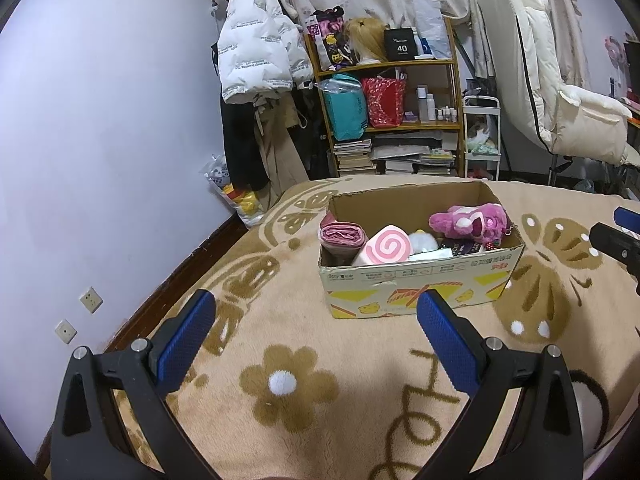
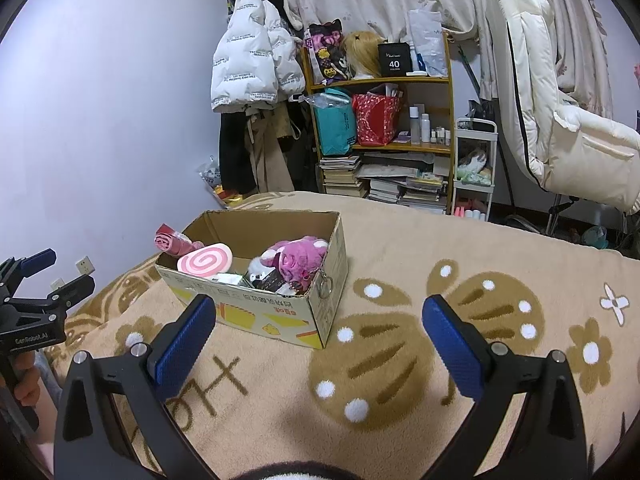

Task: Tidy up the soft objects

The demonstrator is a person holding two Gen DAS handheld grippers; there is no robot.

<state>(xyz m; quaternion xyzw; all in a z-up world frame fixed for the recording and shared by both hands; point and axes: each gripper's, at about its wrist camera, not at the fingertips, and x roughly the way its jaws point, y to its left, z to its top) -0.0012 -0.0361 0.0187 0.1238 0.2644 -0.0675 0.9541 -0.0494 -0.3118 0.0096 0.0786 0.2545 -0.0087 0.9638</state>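
A cardboard box point(image 1: 420, 280) sits on the bed's tan flowered blanket point(image 1: 288, 360), long axis running left-right across the left wrist view, open top up, w/ a pink plush toy point(image 1: 468, 220) lying lengthwise at its right end, a pink swirl cushion point(image 1: 386, 248) leaning mid-box & a rolled pink cloth point(image 1: 342, 236) at the left end. Left gripper point(image 1: 316, 344) and right gripper point(image 2: 320, 344) both hover over the blanket short of the box, jaws wide, holding nothing.

Box on blanket, shelf behind.
Cardboard box point(image 1: 420, 280) sits on blanket point(image 1: 280, 320); inside, rolled cloth point(image 1: 342, 236) left, swirl cushion point(image 1: 386, 248) middle, plush toy point(image 1: 468, 220) right. Shelf point(image 1: 388, 120) stands behind.
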